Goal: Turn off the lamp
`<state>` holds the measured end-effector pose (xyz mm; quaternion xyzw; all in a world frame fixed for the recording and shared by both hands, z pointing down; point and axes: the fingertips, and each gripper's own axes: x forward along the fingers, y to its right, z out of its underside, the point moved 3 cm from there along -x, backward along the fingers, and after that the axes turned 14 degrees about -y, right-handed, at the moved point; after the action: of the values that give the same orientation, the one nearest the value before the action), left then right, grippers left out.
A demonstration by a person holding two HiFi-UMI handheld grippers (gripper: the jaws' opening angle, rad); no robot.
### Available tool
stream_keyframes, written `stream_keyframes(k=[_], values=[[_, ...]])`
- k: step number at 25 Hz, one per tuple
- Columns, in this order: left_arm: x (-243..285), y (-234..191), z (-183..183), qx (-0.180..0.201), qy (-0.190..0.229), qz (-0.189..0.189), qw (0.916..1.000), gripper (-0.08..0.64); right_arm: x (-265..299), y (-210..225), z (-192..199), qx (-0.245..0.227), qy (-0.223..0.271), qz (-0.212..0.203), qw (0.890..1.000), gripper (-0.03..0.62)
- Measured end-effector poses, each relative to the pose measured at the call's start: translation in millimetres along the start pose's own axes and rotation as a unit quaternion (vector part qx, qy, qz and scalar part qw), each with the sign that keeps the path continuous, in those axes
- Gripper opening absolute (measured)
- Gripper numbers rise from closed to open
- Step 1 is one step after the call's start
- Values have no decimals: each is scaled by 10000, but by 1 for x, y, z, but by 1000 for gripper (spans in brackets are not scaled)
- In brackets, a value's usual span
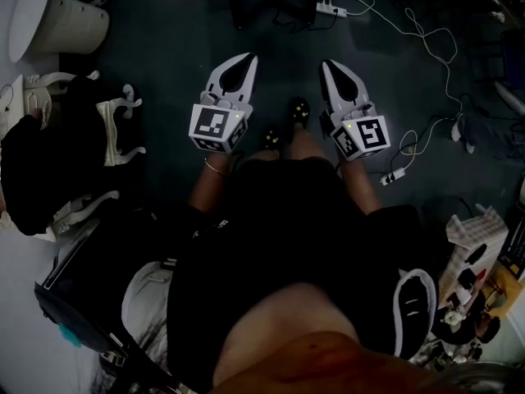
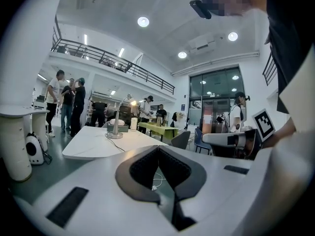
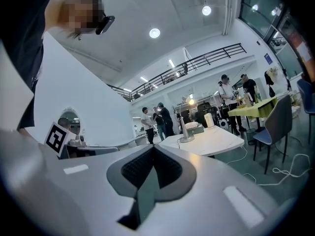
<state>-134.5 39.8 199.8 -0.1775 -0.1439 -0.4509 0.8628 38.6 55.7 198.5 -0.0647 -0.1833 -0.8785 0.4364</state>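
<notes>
- Treat the left gripper and the right gripper as ready pokers: both clenched tight, nothing between the jaws, pointing roughly level side by side over the dark floor.
- Look for the lamp on the white table ahead, well apart from both grippers; lit, with a slim upright stem on a round base and a cord trailing off it.
- Close the gap to the table first; probably no reaching the lamp from here.
- Mind the white cables strewn across the floor on the way.
- Cannot tell from this far where the switch sits; check base, stem and cord on arrival.
- Use one gripper only, likely the one more in line with the lamp.
- Press with shut tips, straight and lightly, so as not to slide or tip the base.
- Steer clear of the white cylinder near the lamp.
</notes>
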Motion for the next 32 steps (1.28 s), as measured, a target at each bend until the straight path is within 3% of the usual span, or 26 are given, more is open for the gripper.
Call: stream_keyframes(k=[8,24,32], values=[[24,-11,-15,-42,126,-317,9994,6,27,19,-21,-206,-41,-543,9983,0],[89,-20,-47,-31,214,-717,9972,6,75,96,-43,-152,-199,-996,9947,0],[103,-38,-54,-81,229,-785,9966,6,108,100,-49,-265,-361,-1162,9922,0]])
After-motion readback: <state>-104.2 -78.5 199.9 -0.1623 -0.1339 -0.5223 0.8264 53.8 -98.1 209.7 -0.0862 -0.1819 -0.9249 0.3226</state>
